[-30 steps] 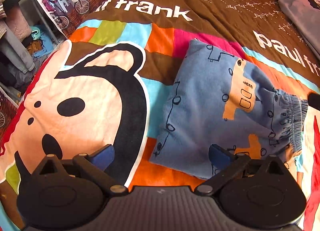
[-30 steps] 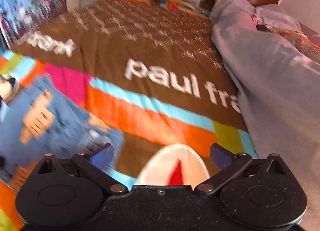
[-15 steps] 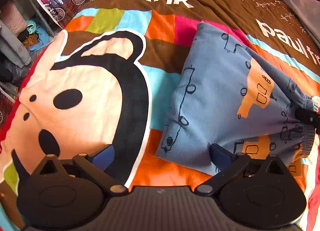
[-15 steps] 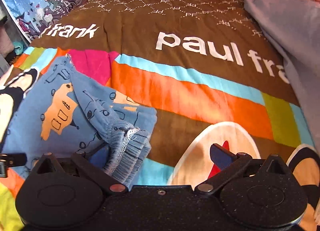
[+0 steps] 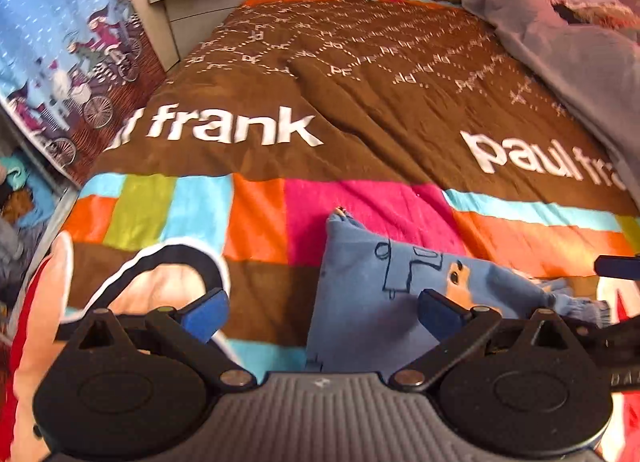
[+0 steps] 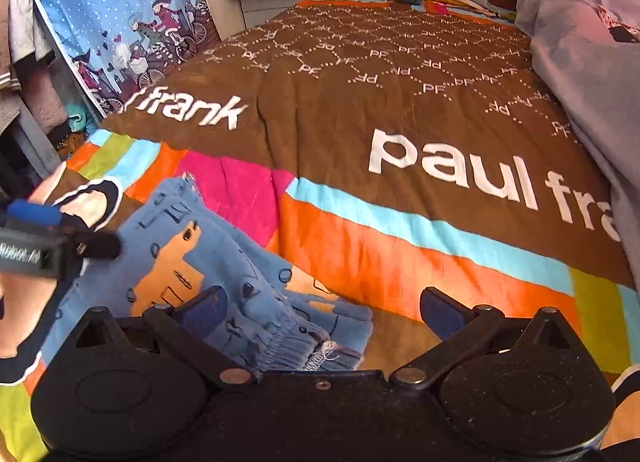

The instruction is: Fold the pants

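With both sets of jaws spread wide and gripping nothing, the left gripper [image 5: 322, 312] and the right gripper [image 6: 322, 312] hang low over a small pair of blue printed pants [image 6: 208, 258] on the near end of a bed. The pants lie as a compact packet on the orange and pink blocks of a Paul Frank bedspread [image 6: 400, 262], elastic waistband [image 6: 304, 342] bunched toward the right gripper, the opposite edge beside the big cartoon face [image 5: 160, 286] printed on the cover. The fold looks nearly finished (a judgement from the packet's shape alone). To close it out well, the tongs should bear on the thick waistband rather than a single loose layer, move level, and press the stack flat so the gathered elastic does not spring the layers apart; the soft bedding gives, so a light touch is wiser than a shove. Readable writing: white lettering "frank" [image 6: 192, 113] on the brown band, "paul fra" [image 6: 492, 177] further right, cut off by a rumpled grey duvet [image 6: 584, 61], and beyond these a lattice of small "PF" monograms [image 6: 432, 87]. Blurred white lettering on the left tool's body, seen from the right wrist, cannot be read. Farthest off, a blue curtain with cyclists [image 6: 132, 33] hangs left of the bed.
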Tool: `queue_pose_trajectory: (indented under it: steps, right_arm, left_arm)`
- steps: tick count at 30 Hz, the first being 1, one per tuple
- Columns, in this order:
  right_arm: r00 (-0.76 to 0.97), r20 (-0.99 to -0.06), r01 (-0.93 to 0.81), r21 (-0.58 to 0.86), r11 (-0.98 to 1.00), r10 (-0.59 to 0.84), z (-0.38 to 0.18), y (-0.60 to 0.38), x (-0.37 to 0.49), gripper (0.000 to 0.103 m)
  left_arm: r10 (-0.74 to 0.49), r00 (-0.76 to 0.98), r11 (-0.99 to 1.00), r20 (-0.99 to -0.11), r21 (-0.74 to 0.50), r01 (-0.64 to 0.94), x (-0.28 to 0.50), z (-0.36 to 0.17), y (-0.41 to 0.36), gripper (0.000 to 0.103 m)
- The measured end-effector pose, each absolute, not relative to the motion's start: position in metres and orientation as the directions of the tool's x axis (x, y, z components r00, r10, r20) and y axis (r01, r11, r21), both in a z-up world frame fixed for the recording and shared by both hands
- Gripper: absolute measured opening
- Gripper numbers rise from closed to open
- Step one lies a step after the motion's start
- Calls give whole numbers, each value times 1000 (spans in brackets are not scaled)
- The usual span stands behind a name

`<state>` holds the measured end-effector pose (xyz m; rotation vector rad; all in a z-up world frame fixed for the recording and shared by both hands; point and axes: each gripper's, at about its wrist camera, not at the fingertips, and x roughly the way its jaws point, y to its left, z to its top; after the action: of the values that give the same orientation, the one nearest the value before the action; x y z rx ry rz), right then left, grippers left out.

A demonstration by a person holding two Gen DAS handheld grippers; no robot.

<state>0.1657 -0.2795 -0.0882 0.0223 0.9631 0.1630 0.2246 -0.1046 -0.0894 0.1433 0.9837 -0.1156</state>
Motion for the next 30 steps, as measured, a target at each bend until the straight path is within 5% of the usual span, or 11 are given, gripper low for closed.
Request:
queue_pose_trajectory:
  steps: [3, 9, 16, 30]
  right_arm:
    - [539, -840, -86, 16, 996, 59, -107, -284, 168, 102]
    - [544, -823, -66, 148, 987, 160, -95, -301, 159, 102]
    - [497, -844, 18, 240, 971, 200, -74, -312, 123, 102]
    - [369, -921, 30, 144, 989, 123, -101, -290, 97, 102]
  left_arm:
    - [12, 524, 979, -851, 117, 167, 235, -116, -110, 103]
    - [-11, 512, 989, -859, 66, 133, 221, -101, -93, 102]
    - [-114, 440, 993, -891, -110, 35, 168, -88, -62, 102]
    - [-66, 402, 997, -913, -44, 63, 122, -110, -60, 102]
